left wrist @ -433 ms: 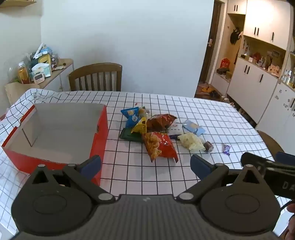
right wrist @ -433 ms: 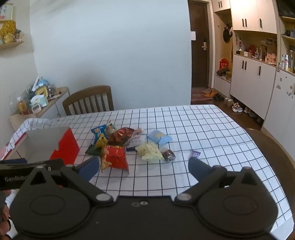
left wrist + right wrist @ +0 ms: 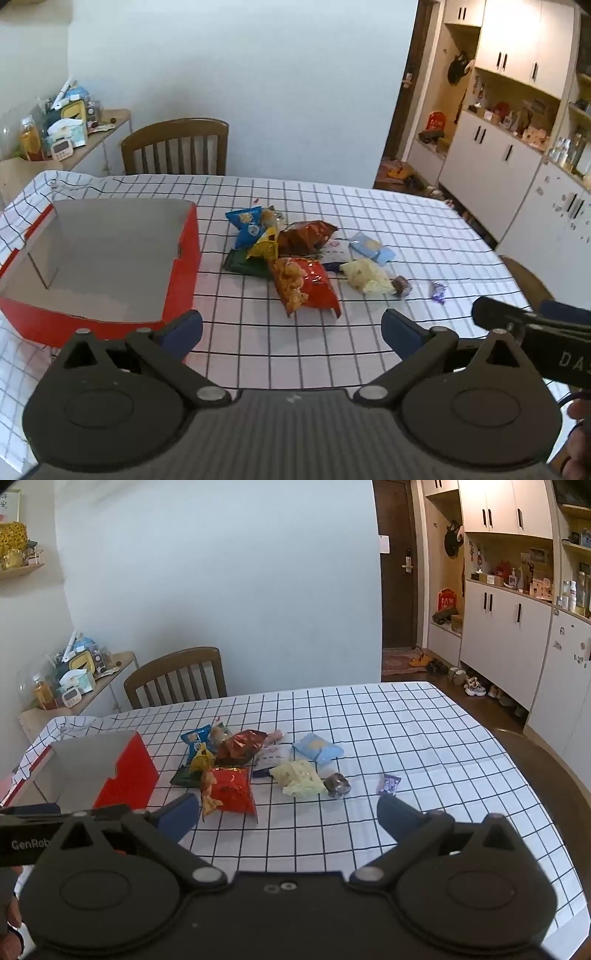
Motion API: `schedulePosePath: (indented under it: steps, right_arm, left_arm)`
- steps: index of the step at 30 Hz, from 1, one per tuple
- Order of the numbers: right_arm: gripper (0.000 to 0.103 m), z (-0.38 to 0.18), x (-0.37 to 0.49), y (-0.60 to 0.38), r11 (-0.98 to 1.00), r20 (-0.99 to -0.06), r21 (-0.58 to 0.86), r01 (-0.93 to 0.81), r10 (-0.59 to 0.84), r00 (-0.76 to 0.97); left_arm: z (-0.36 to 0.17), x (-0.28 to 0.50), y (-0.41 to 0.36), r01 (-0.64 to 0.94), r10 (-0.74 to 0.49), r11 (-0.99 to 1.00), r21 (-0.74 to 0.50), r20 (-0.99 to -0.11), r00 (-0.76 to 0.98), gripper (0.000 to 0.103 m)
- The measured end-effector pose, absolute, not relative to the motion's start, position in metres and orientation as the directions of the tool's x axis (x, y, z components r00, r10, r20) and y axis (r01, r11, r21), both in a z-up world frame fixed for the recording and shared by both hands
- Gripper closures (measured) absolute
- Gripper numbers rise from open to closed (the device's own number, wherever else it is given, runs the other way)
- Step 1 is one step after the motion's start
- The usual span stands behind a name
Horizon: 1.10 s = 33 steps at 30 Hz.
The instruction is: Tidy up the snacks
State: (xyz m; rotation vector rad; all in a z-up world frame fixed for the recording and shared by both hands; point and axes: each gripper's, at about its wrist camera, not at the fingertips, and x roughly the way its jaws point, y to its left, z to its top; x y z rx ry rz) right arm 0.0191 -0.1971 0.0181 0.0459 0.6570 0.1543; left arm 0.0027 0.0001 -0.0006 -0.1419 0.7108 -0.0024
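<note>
Snacks piled mid-table beside empty red box | left gripper and right gripper spread wide, empty | advice: pinch red chip bag by its edge, avoid crushing.

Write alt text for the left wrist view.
An open left gripper hovers over a checkered table facing a pile of snack packets, with an empty red box to their left and the right gripper at the right edge.

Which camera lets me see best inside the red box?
The left wrist view: the red box sits close, with its whole bare floor showing. The right wrist view catches it from the side, cut off by the left gripper, so only part of the inside shows.
</note>
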Motion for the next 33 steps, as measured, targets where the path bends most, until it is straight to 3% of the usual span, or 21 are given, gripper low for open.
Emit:
schedulePosePath:
  steps: [33]
  right_arm:
    - [0.000, 0.030, -0.001, -0.202, 0.988, -0.564, 0.070, -0.134, 0.150, 0.812]
  left_arm:
    - [0.016, -0.011, 0.006, -0.026, -0.021, 0.997, -0.071, -0.595, 0.803, 0.000]
